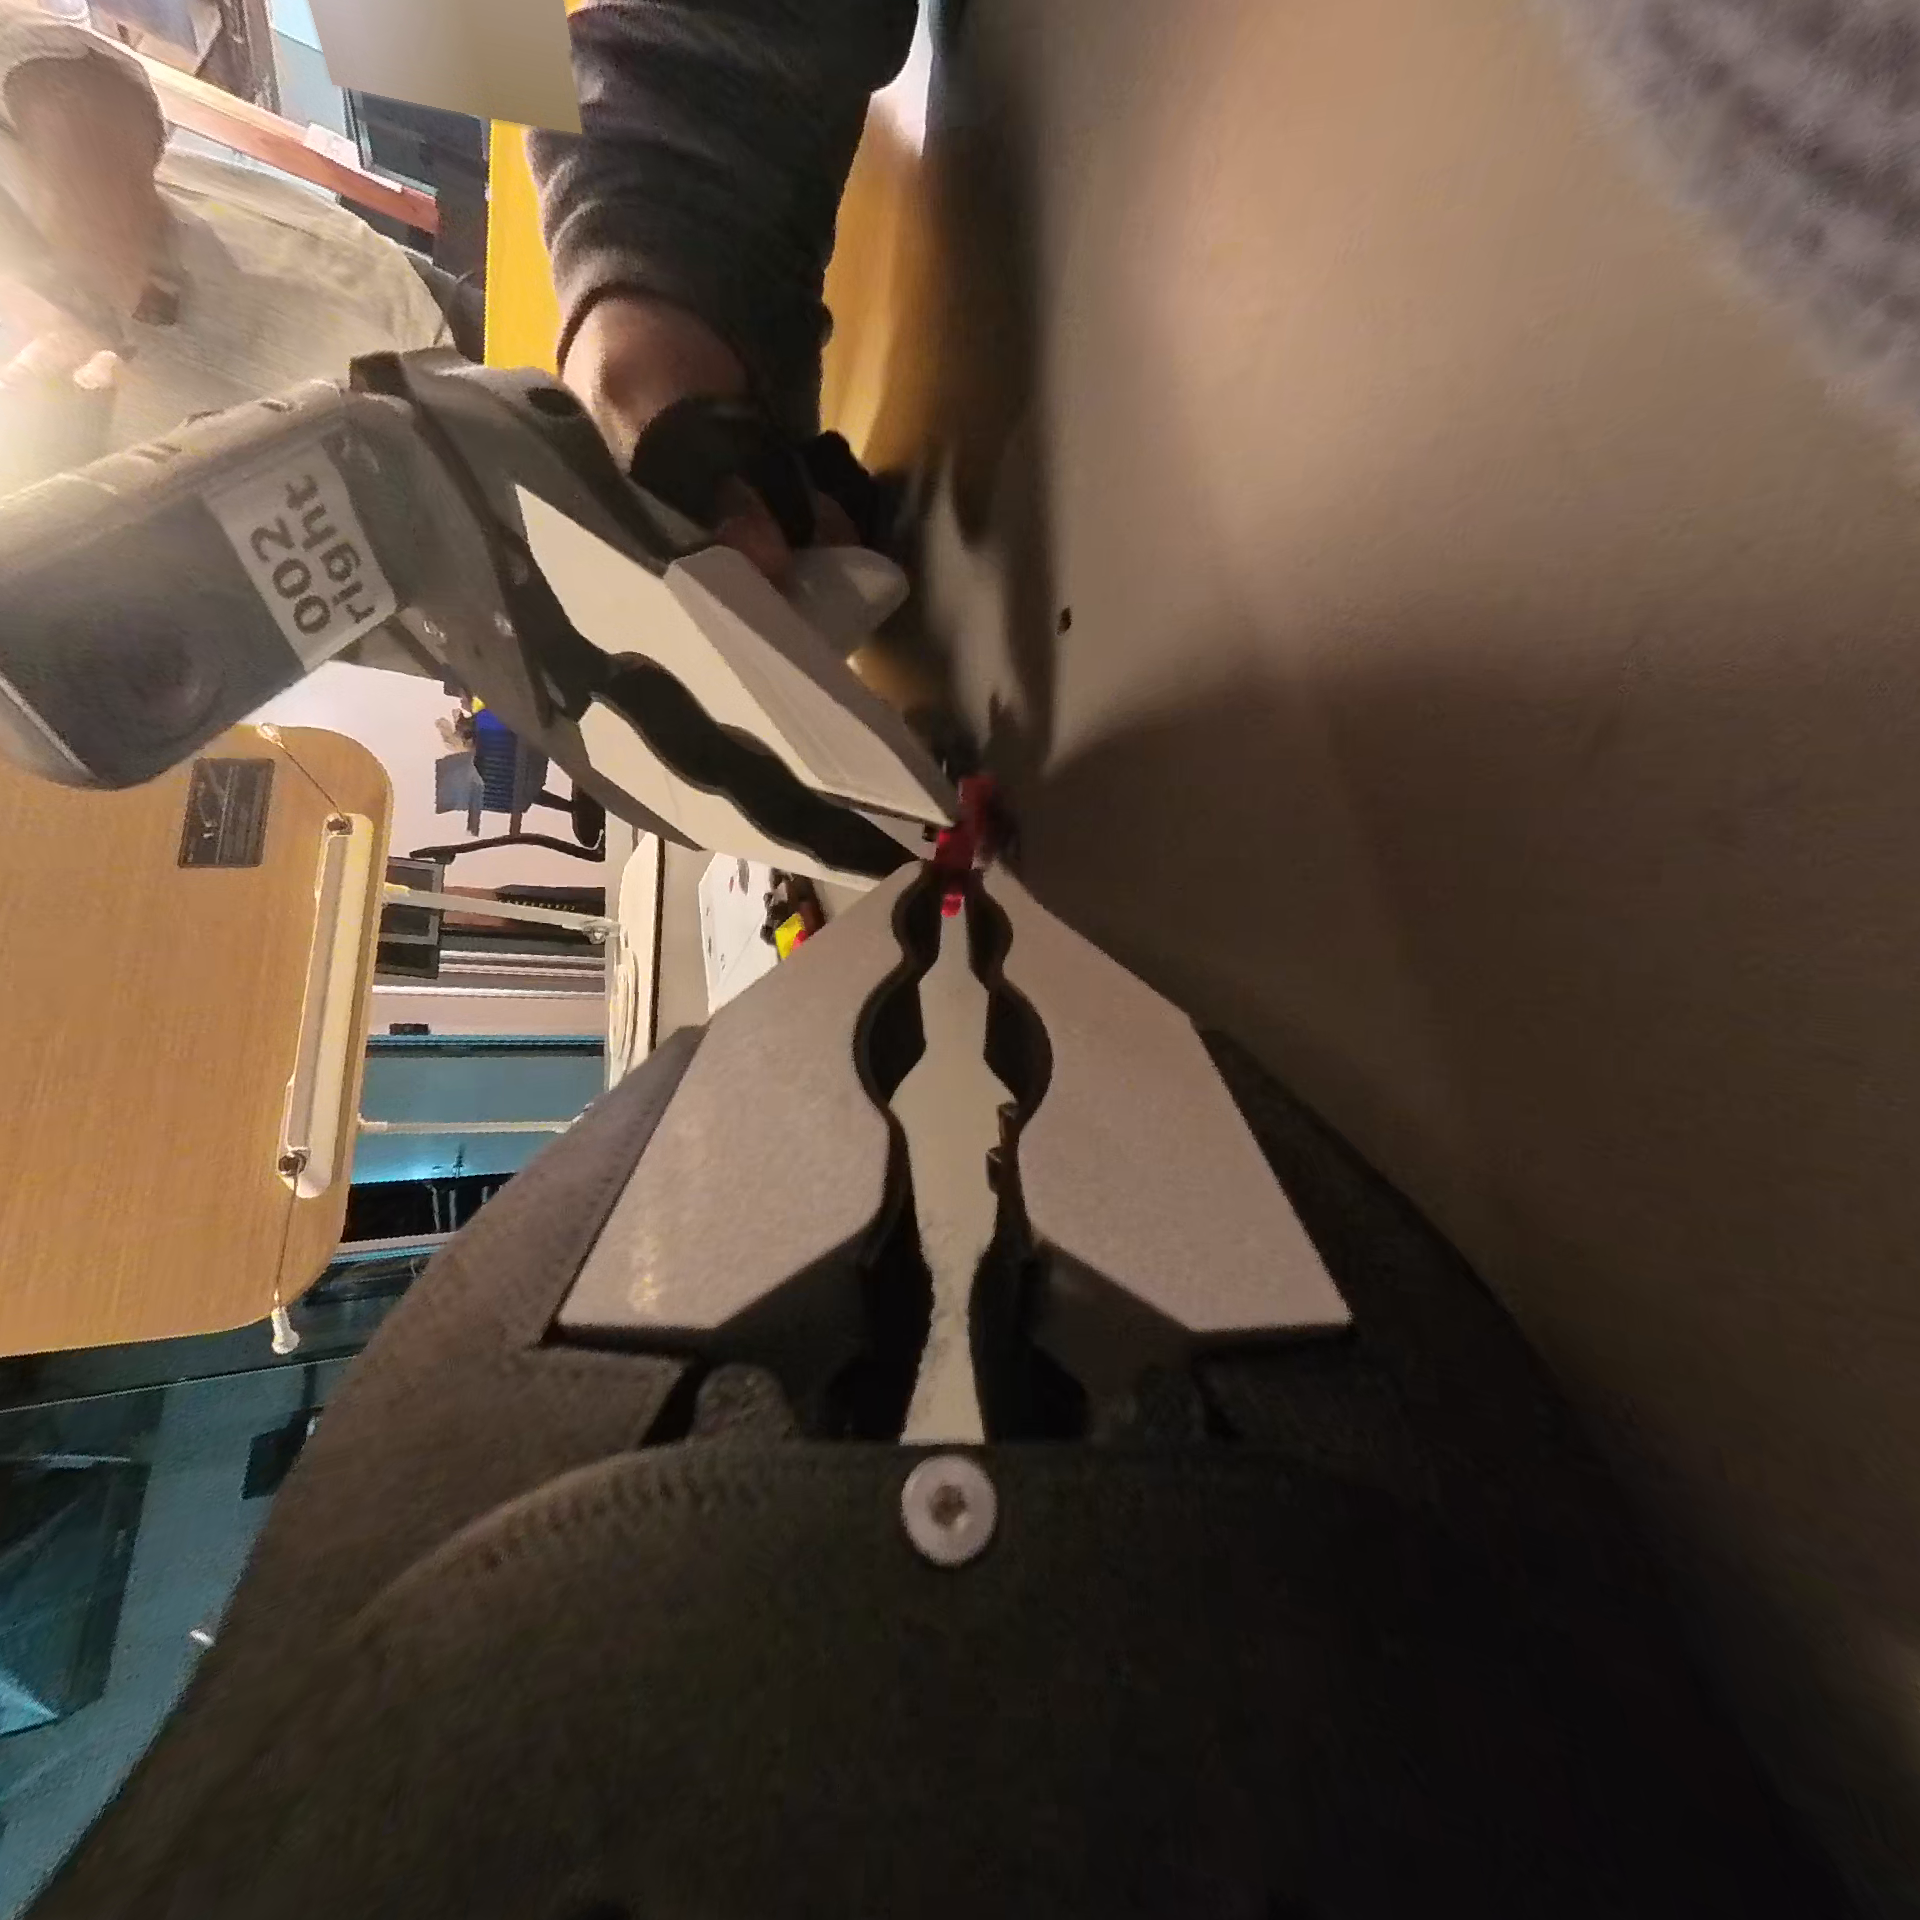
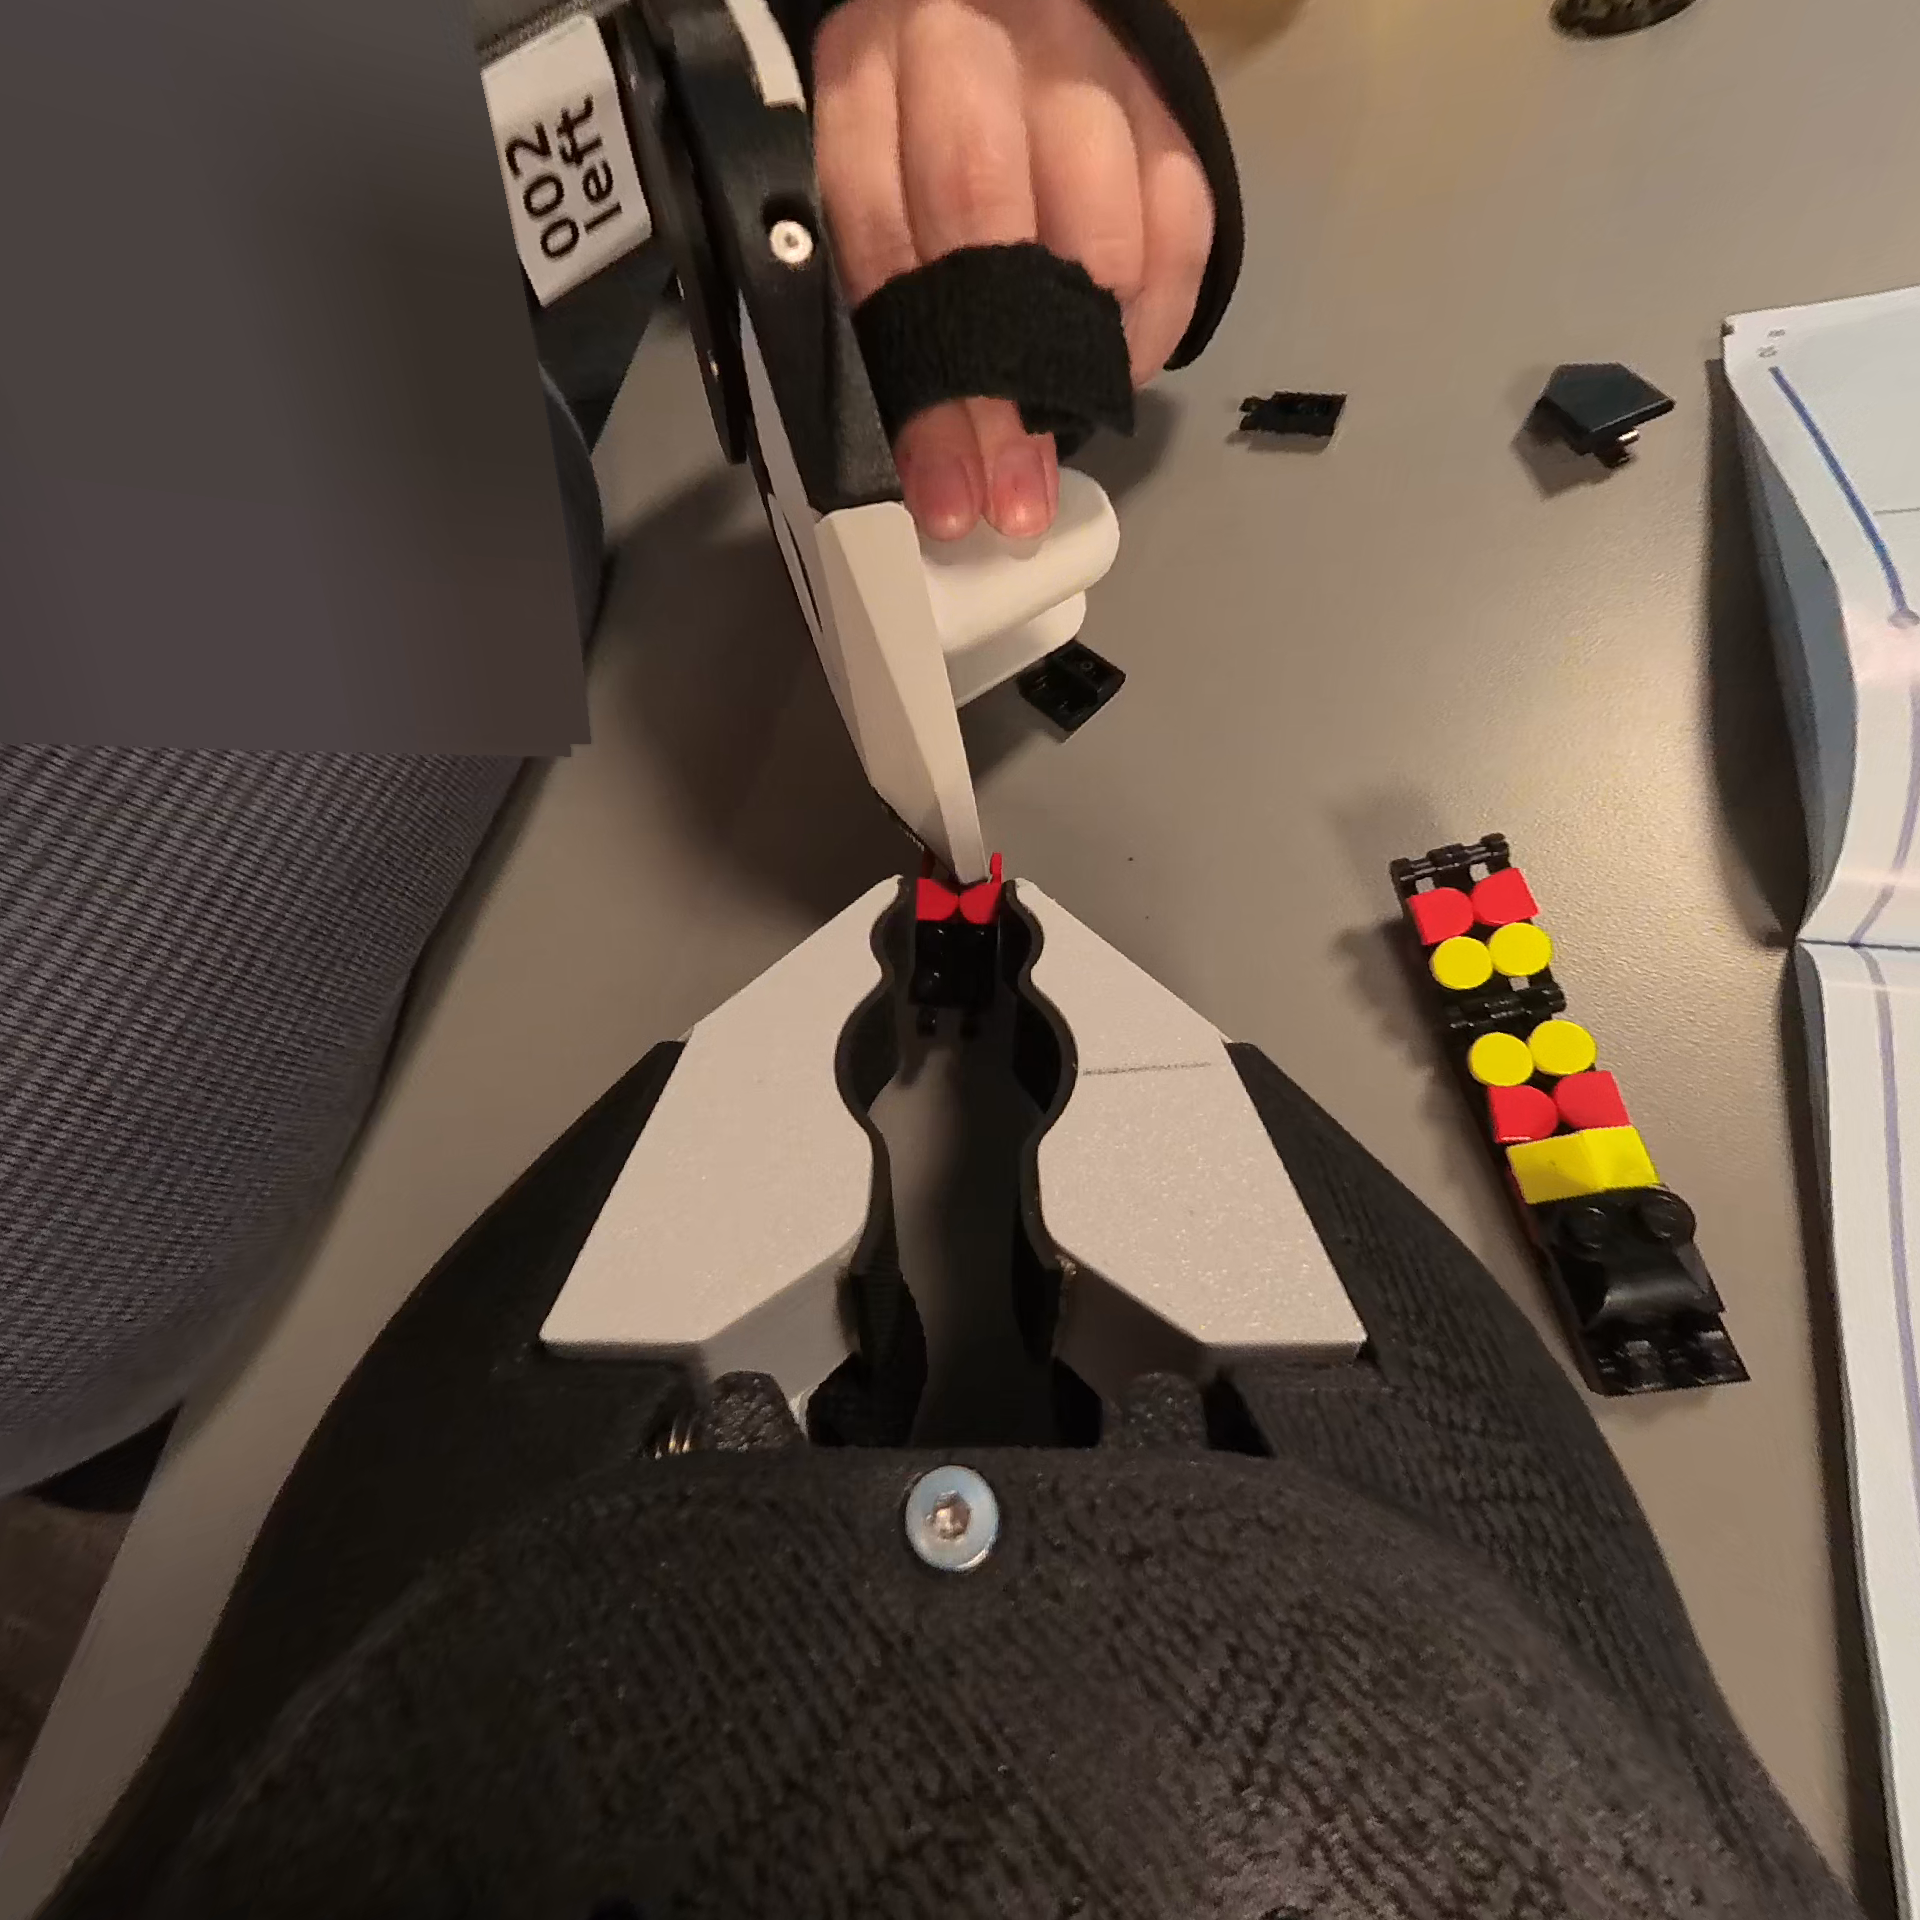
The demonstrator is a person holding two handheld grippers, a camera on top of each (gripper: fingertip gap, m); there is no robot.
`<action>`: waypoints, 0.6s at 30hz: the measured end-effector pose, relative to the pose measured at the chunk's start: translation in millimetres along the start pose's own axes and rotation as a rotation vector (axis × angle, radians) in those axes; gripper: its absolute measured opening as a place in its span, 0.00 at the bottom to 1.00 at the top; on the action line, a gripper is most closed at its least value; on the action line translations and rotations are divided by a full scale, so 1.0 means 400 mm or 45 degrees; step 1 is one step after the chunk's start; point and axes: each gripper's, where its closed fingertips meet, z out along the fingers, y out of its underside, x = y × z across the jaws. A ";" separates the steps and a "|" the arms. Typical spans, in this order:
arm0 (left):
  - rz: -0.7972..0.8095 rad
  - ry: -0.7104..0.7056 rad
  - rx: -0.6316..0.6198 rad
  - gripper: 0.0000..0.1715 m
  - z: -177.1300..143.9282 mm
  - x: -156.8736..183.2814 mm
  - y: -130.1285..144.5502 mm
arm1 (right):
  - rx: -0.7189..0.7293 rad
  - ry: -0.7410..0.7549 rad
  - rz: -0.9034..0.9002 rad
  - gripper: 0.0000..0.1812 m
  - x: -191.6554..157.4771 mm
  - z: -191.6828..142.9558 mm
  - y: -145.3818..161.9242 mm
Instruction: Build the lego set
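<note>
Lego piece (image 2: 956, 935) clamped between right hand-held gripper (image 2: 958, 891) fingertips.

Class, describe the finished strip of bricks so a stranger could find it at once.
Start at the open instruction booklet on the grey table. Just beside it lies a long black strip. Unlike the loose black pieces farther off, it carries red and yellow tiles.

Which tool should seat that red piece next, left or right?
Probably left. The left tool already has its tips on the red piece, which sits atop the small black assembly. The right tool is shut on that assembly, bracing it.
</note>
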 end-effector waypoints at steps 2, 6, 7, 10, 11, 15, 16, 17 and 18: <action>0.001 0.000 -0.001 0.03 0.000 0.000 0.000 | -0.003 0.009 -0.010 0.08 0.000 0.000 0.001; 0.004 0.003 -0.009 0.02 -0.001 0.001 -0.001 | -0.012 0.038 -0.055 0.07 -0.003 0.001 0.003; 0.009 0.003 -0.010 0.02 -0.001 0.002 -0.002 | -0.013 0.041 -0.063 0.07 -0.004 0.001 0.003; 0.022 -0.003 -0.016 0.02 -0.001 0.001 -0.002 | -0.008 0.059 -0.088 0.07 -0.004 0.000 0.002; 0.023 -0.005 -0.015 0.02 -0.001 0.000 -0.002 | -0.004 0.063 -0.096 0.07 -0.005 -0.001 0.001; 0.033 -0.013 -0.013 0.02 -0.001 -0.001 -0.006 | -0.001 0.055 -0.112 0.07 -0.010 -0.002 0.000; 0.032 -0.012 -0.011 0.02 -0.001 -0.001 -0.006 | -0.002 0.059 -0.123 0.07 -0.011 -0.002 0.000; 0.031 -0.011 -0.010 0.02 -0.001 0.000 -0.007 | -0.005 0.065 -0.135 0.07 -0.012 -0.002 0.001; 0.032 -0.010 -0.010 0.02 0.000 0.000 -0.008 | -0.008 0.071 -0.149 0.07 -0.012 -0.001 0.001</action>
